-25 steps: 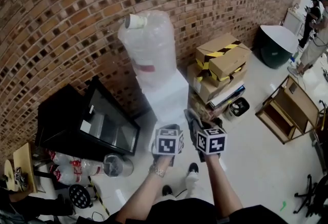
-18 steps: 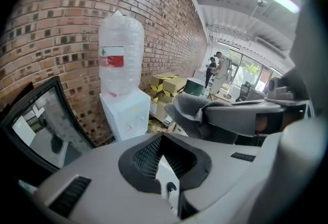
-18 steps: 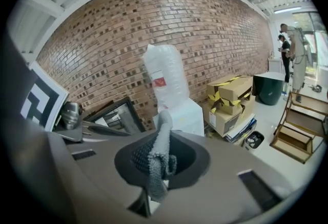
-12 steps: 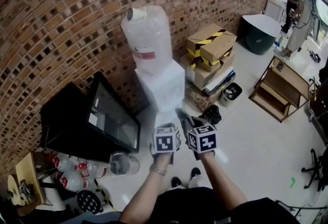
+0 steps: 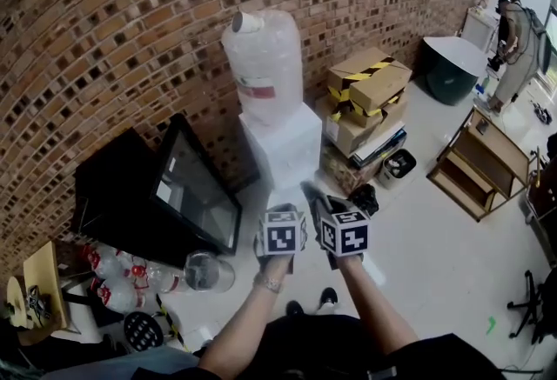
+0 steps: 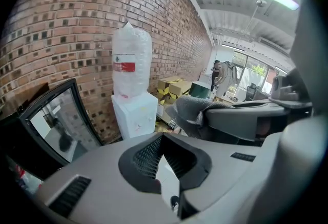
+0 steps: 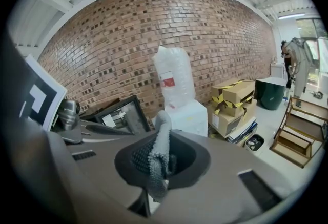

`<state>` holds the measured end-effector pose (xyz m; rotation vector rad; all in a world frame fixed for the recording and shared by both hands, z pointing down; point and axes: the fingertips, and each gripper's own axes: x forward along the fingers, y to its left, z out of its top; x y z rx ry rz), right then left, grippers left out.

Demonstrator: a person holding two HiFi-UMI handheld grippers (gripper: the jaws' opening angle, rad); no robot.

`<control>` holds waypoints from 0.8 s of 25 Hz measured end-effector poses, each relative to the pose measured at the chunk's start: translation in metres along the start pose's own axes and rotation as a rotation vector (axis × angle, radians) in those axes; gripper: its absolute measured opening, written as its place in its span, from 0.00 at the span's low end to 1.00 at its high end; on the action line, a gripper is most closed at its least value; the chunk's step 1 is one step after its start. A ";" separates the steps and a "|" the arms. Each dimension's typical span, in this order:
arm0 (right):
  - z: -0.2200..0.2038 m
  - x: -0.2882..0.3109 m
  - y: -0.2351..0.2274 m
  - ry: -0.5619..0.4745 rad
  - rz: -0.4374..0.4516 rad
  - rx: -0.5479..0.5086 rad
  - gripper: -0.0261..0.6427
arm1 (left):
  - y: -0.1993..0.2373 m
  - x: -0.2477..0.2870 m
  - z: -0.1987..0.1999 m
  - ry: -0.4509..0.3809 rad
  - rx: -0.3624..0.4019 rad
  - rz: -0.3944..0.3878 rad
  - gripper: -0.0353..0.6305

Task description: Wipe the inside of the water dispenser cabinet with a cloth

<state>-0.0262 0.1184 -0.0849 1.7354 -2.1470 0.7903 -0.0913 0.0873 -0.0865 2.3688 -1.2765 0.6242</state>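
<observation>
Nearest the person, side by side, the left gripper (image 6: 163, 140) seems to have its jaws closed on nothing, while the right gripper (image 7: 160, 152) pinches a grey cloth (image 7: 155, 169) that sticks up between its jaws, both well short of the white water dispenser (image 5: 284, 149) standing ahead against the brick wall (image 5: 130, 30).

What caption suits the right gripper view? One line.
Right gripper shut on grey knitted cloth, facing white water dispenser by red brick wall.
</observation>
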 end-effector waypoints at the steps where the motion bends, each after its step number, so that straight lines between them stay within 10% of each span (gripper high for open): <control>1: 0.002 0.001 -0.002 -0.001 0.001 0.002 0.07 | -0.001 0.001 0.001 -0.002 0.000 0.000 0.05; 20: 0.018 -0.001 -0.025 0.000 0.051 0.002 0.07 | -0.023 0.016 0.025 -0.040 -0.002 0.000 0.05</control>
